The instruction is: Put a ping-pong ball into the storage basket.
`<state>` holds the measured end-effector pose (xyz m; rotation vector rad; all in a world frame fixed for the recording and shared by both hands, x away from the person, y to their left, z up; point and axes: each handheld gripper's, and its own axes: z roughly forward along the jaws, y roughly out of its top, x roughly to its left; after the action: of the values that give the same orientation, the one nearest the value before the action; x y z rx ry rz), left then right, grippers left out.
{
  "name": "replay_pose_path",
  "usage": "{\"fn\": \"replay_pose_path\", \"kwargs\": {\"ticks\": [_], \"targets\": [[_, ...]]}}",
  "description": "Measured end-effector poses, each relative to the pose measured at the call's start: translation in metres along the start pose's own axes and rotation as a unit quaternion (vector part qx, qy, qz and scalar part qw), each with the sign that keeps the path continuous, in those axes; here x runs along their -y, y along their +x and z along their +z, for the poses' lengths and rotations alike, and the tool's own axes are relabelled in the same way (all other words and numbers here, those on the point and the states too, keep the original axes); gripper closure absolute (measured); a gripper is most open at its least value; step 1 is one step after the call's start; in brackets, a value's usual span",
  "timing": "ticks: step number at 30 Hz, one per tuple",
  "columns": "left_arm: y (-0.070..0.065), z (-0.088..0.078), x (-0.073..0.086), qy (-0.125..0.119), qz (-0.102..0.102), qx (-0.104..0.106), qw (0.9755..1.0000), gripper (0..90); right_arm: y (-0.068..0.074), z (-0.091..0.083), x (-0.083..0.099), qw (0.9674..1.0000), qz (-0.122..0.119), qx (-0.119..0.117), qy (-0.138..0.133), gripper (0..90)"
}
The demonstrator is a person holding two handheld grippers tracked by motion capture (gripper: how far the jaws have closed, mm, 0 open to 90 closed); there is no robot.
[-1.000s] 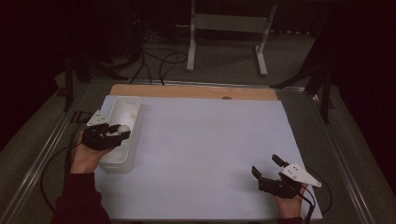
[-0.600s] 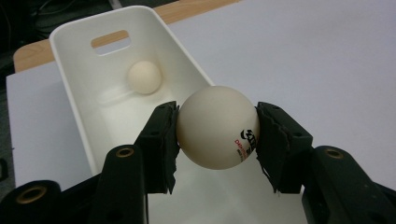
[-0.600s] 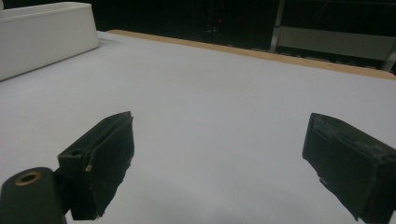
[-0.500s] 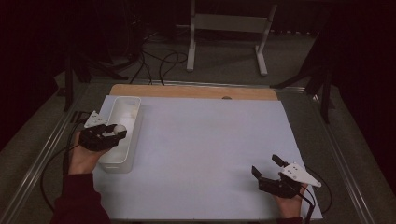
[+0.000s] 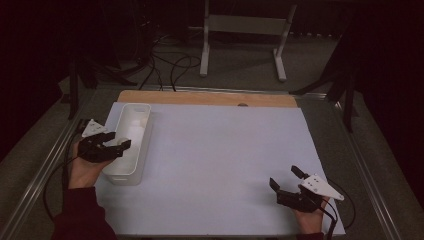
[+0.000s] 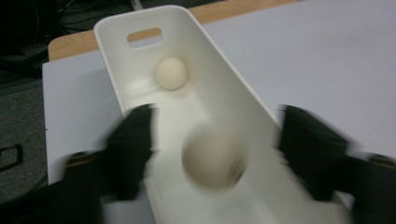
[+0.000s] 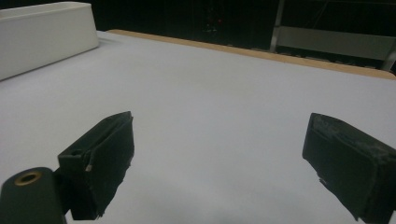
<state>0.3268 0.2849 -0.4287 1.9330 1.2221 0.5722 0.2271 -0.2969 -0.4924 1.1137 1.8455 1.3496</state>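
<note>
Evidently the work in hand is dropping pale balls into the white bin, which lies lengthwise at the left of the high view on the white sheet covering the tabletop; its long shape and open top let a ball be released from above without aiming closely. One ball already rests near the far end of the bin, below the handle slot, in the upper middle of the left gripper view; a second ball, blurred, sits between the jaws of the left hand-held gripper over the bin's floor, and whether it is falling or already down cannot be told. Those jaws have just been opening and stand apart with clear gaps on both sides of the ball, so nothing is gripped. The left hand holds its tool at the bin's near left rim, jaws pointing across into the bin, forearm coming up from the lower left corner. The right hand-held gripper waits at the lower right of the high view, resting low on the sheet, jaws spread wide and empty, pointed toward the upper left.
</note>
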Motion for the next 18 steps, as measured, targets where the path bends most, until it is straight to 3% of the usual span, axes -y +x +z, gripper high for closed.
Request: {"fn": "replay_pose_path", "kwargs": {"ticks": [2,4,13,18], "targets": [[0.0006,-0.0017,-0.0014,-0.006,-0.010,-0.005,0.9999,12.6,-0.0001,0.0000,0.0001,1.0000,0.000,0.000,0.001,8.8],[0.0004,-0.0041,-0.0018,-0.016,-0.009,0.001,0.9998,8.5,0.0000,0.0000,0.0001,1.0000,0.000,0.000,-0.001,8.8],[-0.0051,-0.0058,-0.0021,-0.026,0.003,0.012,0.9996,1.5,0.0001,-0.0001,0.0000,1.0000,-0.001,0.000,0.000,8.8],[-0.0070,-0.0071,-0.0009,-0.038,-0.002,0.010,0.9992,1.3,0.0003,0.0000,0.0000,1.0000,-0.001,-0.001,-0.001,8.8]]}}
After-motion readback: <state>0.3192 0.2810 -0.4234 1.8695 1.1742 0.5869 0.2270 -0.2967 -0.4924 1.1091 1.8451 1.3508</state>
